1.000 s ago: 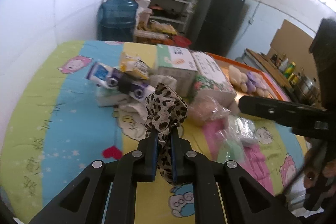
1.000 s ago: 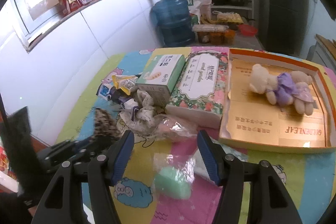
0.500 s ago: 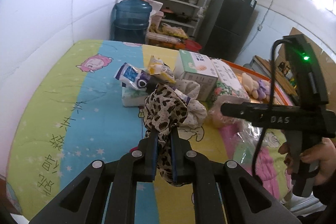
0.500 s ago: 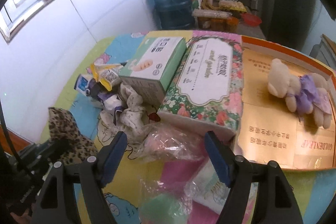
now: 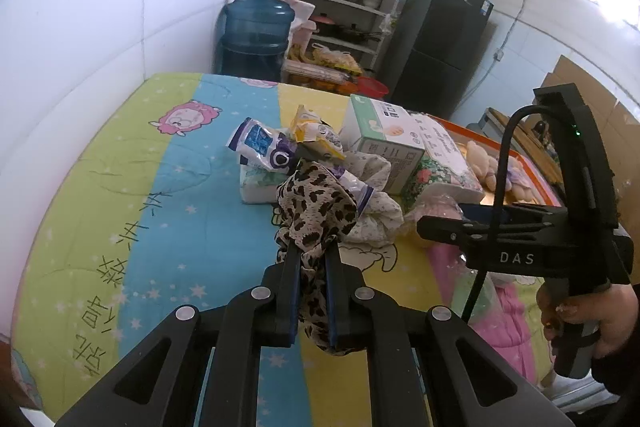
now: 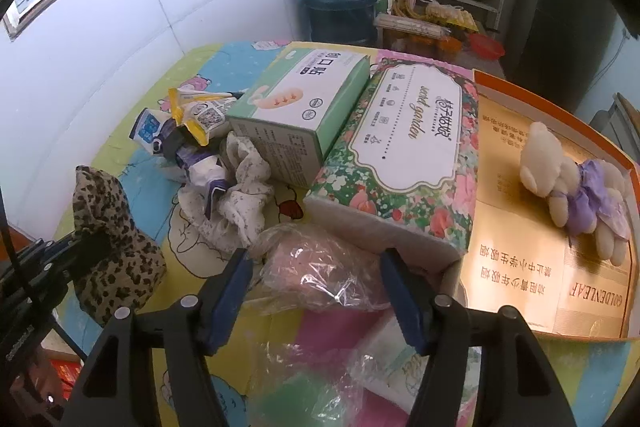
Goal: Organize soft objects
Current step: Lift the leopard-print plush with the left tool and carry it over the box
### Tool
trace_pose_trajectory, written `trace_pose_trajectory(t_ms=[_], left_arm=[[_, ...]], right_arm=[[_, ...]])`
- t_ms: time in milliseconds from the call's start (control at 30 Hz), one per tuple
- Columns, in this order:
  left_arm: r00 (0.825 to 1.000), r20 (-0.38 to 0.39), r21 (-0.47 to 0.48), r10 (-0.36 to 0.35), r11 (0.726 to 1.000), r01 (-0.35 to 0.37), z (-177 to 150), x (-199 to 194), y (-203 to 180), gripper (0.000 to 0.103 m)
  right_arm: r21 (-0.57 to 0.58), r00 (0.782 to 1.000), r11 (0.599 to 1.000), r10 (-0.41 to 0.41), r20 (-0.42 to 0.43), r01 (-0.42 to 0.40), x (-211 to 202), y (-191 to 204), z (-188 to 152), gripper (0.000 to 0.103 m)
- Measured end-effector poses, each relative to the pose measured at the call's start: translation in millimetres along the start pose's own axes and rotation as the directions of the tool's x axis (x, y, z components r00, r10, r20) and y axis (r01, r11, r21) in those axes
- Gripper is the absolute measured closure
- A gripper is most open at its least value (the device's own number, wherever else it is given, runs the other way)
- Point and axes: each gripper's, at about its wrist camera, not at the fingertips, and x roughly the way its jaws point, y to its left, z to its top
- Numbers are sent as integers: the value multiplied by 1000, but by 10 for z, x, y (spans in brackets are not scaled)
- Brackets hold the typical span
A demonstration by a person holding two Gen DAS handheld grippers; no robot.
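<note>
The leopard-print cloth (image 5: 316,215) is pinched tight between the jaws of the left gripper (image 5: 311,267), bunched above the fingertips and hanging clear of the cartoon-print sheet (image 5: 132,195) at the near left of the pile. Over at the right gripper (image 6: 320,275), the jaws are closing with the clear-wrapped pink bundle (image 6: 320,267) sitting between the blue pads (image 6: 228,291), which aren't pressing on it yet. Just behind sit the floral tissue pack (image 6: 404,155) and green-and-white box (image 6: 296,107), the crumpled white cloth (image 6: 240,203) to their left, and the plush bear (image 6: 568,183) lying in the orange-rimmed box (image 6: 552,107) on the right.
</note>
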Motion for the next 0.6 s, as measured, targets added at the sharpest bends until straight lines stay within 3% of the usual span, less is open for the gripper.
trace_pose_trajectory(t_ms=[600], left_arm=[[998, 31, 55, -52, 997, 50, 88, -35, -258, 93]], right_arm=[[46, 992, 998, 39, 118, -45, -610, -28, -2, 37]])
